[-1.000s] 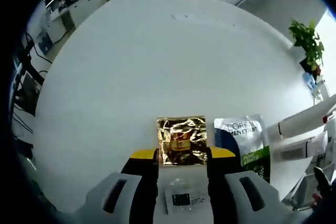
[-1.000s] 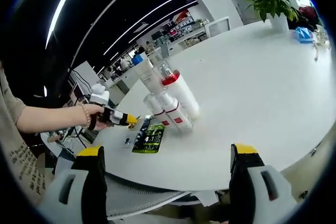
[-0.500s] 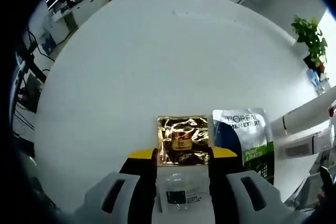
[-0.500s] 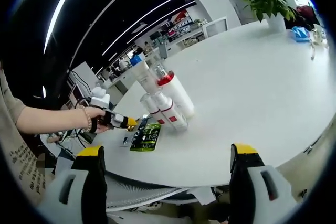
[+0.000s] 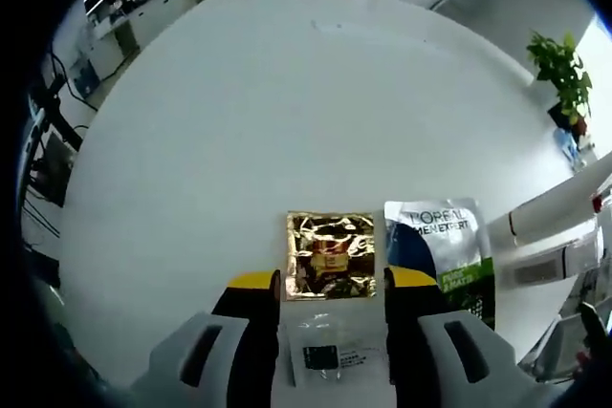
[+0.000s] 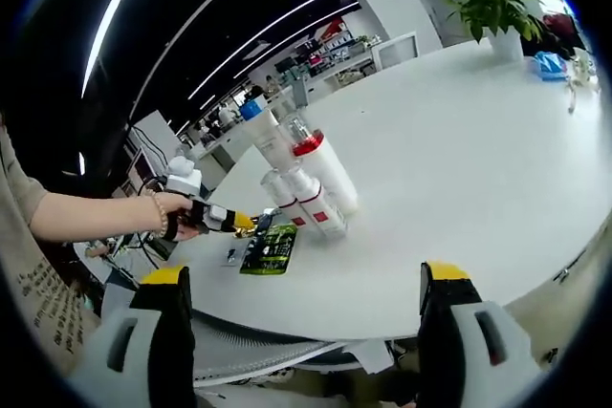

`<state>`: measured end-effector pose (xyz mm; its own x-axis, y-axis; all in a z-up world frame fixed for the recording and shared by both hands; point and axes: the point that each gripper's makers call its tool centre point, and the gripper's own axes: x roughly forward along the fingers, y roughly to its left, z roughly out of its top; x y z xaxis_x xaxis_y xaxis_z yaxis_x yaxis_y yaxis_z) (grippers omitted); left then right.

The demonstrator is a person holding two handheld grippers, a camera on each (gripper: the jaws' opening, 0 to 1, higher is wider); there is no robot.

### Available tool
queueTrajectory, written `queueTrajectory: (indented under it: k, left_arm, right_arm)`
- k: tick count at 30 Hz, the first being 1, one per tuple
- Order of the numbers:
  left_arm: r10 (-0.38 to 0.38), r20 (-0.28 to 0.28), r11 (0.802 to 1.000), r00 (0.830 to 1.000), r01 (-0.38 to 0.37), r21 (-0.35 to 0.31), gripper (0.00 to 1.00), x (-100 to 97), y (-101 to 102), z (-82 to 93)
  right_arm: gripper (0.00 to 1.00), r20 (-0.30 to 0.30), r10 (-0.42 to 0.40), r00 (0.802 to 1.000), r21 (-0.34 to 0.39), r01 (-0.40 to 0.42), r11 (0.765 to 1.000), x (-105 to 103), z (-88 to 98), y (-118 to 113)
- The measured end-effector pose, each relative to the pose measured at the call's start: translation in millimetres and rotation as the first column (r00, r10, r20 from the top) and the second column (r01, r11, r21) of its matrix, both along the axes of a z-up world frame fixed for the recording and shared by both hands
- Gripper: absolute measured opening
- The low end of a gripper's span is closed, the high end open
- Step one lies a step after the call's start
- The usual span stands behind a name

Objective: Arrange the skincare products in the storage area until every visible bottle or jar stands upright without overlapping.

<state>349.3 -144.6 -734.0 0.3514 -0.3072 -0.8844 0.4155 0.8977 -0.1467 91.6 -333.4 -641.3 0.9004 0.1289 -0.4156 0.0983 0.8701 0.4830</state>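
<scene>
Low over the white table (image 5: 239,112), my left gripper (image 5: 332,281) is open, its yellow-tipped jaws on either side of a small clear sachet (image 5: 333,357) with a black label. Just ahead lies a gold foil sachet (image 5: 330,255), and to its right a white, blue and green sachet (image 5: 438,247). White bottles (image 5: 555,220) lie on their sides at the right edge. In the right gripper view, white bottles with red bands (image 6: 314,203) lie together mid-table, with a blue-capped bottle (image 6: 271,139) behind. My right gripper (image 6: 306,274) hangs open off the table's near edge, holding nothing.
A person's hand (image 6: 172,215) holds the left gripper (image 6: 225,220) next to the green sachet (image 6: 271,247). A potted plant (image 6: 492,2) stands at the table's far right end. Desks and office equipment fill the room behind. The table's rim (image 6: 402,317) curves just in front of my right jaws.
The left jaws have spread slightly wider around the clear sachet. Both views drifted a little; the sachets and bottles have not moved.
</scene>
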Motion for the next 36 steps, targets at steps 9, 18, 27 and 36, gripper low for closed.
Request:
queueTrajectory:
  k: [9, 18, 27, 36]
  left_arm:
    - [-0.042, 0.022, 0.997, 0.999, 0.043, -0.058, 0.54, -12.3, -0.5, 18.5]
    - [-0.135, 0.084, 0.984, 0.987, 0.144, -0.108, 0.68, -37.2, 12.5, 34.7]
    - [-0.151, 0.198, 0.959, 0.969, 0.192, -0.208, 0.83, -51.3, 39.1, 61.0]
    - [-0.228, 0.345, 0.9, 0.91, 0.332, -0.282, 0.97, -71.8, 46.3, 94.8]
  right_arm:
    - [1.0, 0.008, 0.034, 0.999, -0.02, -0.034, 0.999, 11.3, 4.2, 9.4]
    - [1.0, -0.011, 0.109, 0.994, -0.119, -0.11, 0.987, 21.5, 1.7, 13.4]
    - [1.0, -0.009, 0.124, 0.992, -0.159, -0.124, 0.979, 28.5, 6.8, 7.9]
    - [1.0, 0.008, 0.153, 0.988, -0.186, -0.149, 0.971, 36.2, 14.0, 10.7]
